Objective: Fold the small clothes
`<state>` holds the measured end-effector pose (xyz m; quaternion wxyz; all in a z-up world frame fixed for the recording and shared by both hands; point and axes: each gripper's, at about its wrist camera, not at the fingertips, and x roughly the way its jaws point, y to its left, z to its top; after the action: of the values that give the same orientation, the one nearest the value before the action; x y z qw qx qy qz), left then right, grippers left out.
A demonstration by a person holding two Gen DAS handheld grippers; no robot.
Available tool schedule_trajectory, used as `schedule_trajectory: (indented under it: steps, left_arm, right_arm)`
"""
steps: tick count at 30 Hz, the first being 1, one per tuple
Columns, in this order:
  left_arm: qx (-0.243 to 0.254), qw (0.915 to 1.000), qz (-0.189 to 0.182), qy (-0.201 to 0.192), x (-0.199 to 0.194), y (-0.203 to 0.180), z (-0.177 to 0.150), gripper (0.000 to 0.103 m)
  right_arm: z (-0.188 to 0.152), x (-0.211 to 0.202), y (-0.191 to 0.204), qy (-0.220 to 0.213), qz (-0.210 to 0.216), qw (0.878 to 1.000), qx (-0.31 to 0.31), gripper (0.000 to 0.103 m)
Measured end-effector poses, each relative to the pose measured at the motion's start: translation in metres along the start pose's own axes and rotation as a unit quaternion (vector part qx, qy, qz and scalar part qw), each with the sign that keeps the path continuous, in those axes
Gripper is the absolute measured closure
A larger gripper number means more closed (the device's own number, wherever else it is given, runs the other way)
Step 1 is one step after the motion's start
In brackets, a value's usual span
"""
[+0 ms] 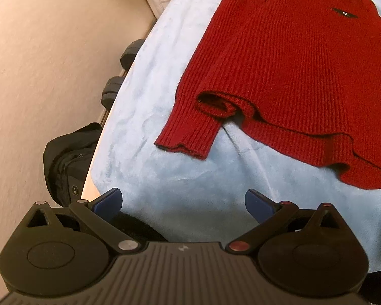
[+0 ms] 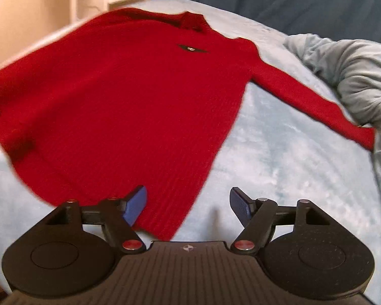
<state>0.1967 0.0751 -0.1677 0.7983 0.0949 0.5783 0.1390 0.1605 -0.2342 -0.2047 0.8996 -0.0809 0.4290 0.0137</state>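
A red ribbed knit sweater (image 1: 292, 58) lies spread flat on a light blue blanket (image 1: 165, 172), a small dark badge on its chest. One sleeve points down with its cuff (image 1: 188, 145) toward me in the left wrist view. My left gripper (image 1: 183, 200) is open above bare blanket, short of that cuff, nothing between its blue pads. In the right wrist view the sweater (image 2: 114, 106) fills the left half, its other sleeve (image 2: 317, 104) stretched out to the right. My right gripper (image 2: 188, 203) is open over the hem's right corner, pads not pressing the knit.
The bed's left edge drops to beige carpet (image 1: 38, 63), where a black bag (image 1: 68, 157) and dark round objects (image 1: 114, 89) lie close to the bed. A bunched grey-blue cover (image 2: 355, 81) is piled at the right, touching the sleeve's cuff. Dark blue fabric stands behind the bed.
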Motion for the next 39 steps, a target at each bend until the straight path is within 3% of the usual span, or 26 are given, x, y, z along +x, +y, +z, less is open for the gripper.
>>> schedule_trajectory:
  steps: [4, 7, 9, 12, 15, 16, 17, 20, 23, 25, 27, 29, 31, 36, 39]
  left_arm:
    - [0.004, 1.0, -0.004, 0.004, -0.001, -0.005, 0.001, 0.0]
    - [0.015, 0.9999, -0.003, -0.005, -0.006, -0.009, 0.0, 0.0]
    - [0.019, 0.9998, 0.001, -0.009, -0.007, -0.01, 0.0, 0.0]
    - [0.017, 0.9999, 0.001, -0.003, -0.003, -0.013, 0.001, 0.0]
    - [0.016, 0.9999, -0.005, 0.004, -0.001, -0.019, 0.002, 0.0]
    - [0.018, 0.9998, -0.007, 0.003, -0.002, -0.022, 0.002, 0.0]
    - [0.022, 0.9997, -0.006, 0.001, -0.003, -0.025, 0.002, 0.0]
    - [0.033, 0.9994, 0.003, -0.014, -0.007, -0.029, 0.001, 0.0]
    - [0.038, 0.9988, 0.009, -0.029, -0.007, -0.03, 0.005, 0.0]
    - [0.039, 0.9981, 0.014, -0.046, -0.006, -0.029, 0.009, 0.0]
    - [0.042, 0.9967, 0.027, -0.064, 0.001, -0.027, 0.016, 0.0]
    - [0.042, 0.9951, 0.049, -0.075, 0.013, -0.023, 0.025, 0.0]
    - [0.034, 0.9957, 0.049, -0.071, 0.031, -0.015, 0.037, 0.0]
    - [0.019, 0.9994, -0.018, -0.023, 0.087, 0.011, 0.077, 0.0]
    - [-0.008, 0.9953, -0.095, 0.017, 0.117, 0.026, 0.1, 0.0]
  right_arm:
    - [-0.017, 0.002, 0.025, 0.016, 0.028, 0.999, -0.03, 0.03]
    - [-0.02, 0.016, 0.031, 0.011, -0.011, 1.0, -0.008, 0.029]
    - [-0.012, 0.015, 0.01, -0.002, -0.025, 0.996, 0.081, 0.033]
    - [-0.006, 0.013, -0.037, -0.009, -0.025, 0.974, 0.225, 0.033]
    - [-0.005, 0.028, -0.063, 0.017, -0.011, 0.958, 0.286, 0.033]
    - [-0.006, 0.034, -0.061, 0.028, 0.007, 0.959, 0.282, 0.035]
    - [-0.006, 0.041, -0.054, 0.038, 0.027, 0.962, 0.268, 0.045]
    - [-0.004, 0.037, -0.02, 0.025, 0.024, 0.985, 0.167, 0.095]
    - [0.003, 0.011, -0.02, 0.026, 0.028, 0.993, 0.113, 0.096]
    - [0.007, -0.024, -0.05, -0.005, -0.004, 0.997, 0.083, 0.097]
    - [0.008, -0.045, -0.094, -0.014, -0.05, 0.994, 0.095, 0.097]
    - [0.004, -0.046, -0.135, 0.003, -0.117, 0.988, 0.101, 0.097]
    - [-0.005, -0.029, -0.162, 0.04, -0.142, 0.982, 0.118, 0.097]
    - [-0.028, 0.009, -0.165, 0.086, -0.13, 0.975, 0.158, 0.096]
    - [-0.034, 0.015, -0.15, 0.091, -0.122, 0.974, 0.168, 0.096]
